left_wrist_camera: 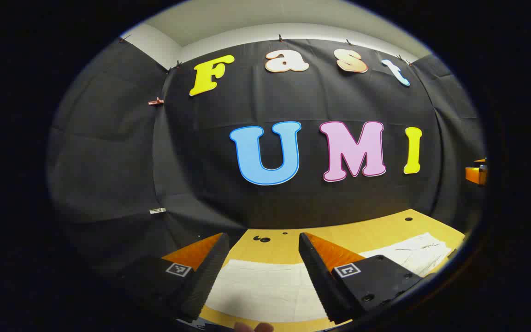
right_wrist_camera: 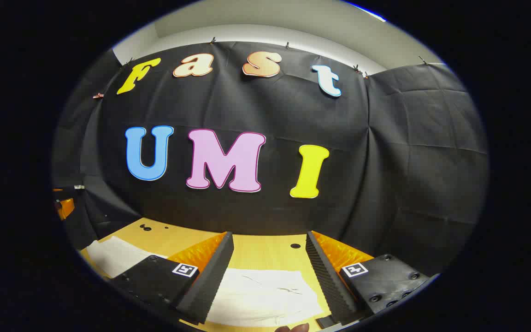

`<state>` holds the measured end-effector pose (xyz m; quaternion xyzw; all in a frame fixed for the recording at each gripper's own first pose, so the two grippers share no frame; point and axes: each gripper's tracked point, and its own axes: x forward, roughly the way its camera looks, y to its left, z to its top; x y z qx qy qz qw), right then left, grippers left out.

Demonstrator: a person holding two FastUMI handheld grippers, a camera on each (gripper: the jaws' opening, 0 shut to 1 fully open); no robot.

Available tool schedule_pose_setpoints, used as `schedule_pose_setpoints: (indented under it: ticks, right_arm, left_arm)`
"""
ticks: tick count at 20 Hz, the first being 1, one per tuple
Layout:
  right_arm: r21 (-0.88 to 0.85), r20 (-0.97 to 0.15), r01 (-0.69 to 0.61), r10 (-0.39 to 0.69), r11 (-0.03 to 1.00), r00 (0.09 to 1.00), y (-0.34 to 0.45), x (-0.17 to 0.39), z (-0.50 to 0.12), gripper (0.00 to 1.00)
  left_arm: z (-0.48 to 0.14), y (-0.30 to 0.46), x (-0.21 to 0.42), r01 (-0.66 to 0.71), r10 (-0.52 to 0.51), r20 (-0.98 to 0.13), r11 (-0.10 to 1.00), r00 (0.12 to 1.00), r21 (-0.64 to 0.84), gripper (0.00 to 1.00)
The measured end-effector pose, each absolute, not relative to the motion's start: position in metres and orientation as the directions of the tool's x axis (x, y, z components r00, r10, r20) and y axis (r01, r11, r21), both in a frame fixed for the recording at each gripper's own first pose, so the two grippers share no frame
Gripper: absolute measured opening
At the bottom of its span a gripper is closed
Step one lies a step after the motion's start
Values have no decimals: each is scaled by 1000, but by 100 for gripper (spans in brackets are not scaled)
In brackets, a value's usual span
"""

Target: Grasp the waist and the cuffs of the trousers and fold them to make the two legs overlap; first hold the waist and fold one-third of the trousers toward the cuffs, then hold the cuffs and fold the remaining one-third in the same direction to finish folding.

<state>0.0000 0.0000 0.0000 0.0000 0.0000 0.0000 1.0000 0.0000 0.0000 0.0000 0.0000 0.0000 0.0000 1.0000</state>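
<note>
Tabletop (right_wrist_camera: 265, 251) beyond the trousers (right_wrist_camera: 265, 295) lies bare up to the cloth wall (right_wrist_camera: 293, 115) — passage open there; the wall blocks farther travel.

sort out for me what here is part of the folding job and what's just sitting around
Part of the job:
- white trousers, lying flat on the table
- left gripper, open above them
- right gripper, open above them

Just there:
- wooden table with holes
- black cloth wall
- an orange object at the edge, too cut off to identify
</note>
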Motion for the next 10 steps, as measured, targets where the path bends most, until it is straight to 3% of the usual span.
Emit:
schedule_pose_setpoints:
  ticks: [10]
  right_arm:
    - [-38, 7, -18, 18, 999, 1000, 17, -5, 6, 97]
  left_arm:
    - [-8, 12, -3, 17, -17, 0, 1000, 1000, 23, 95]
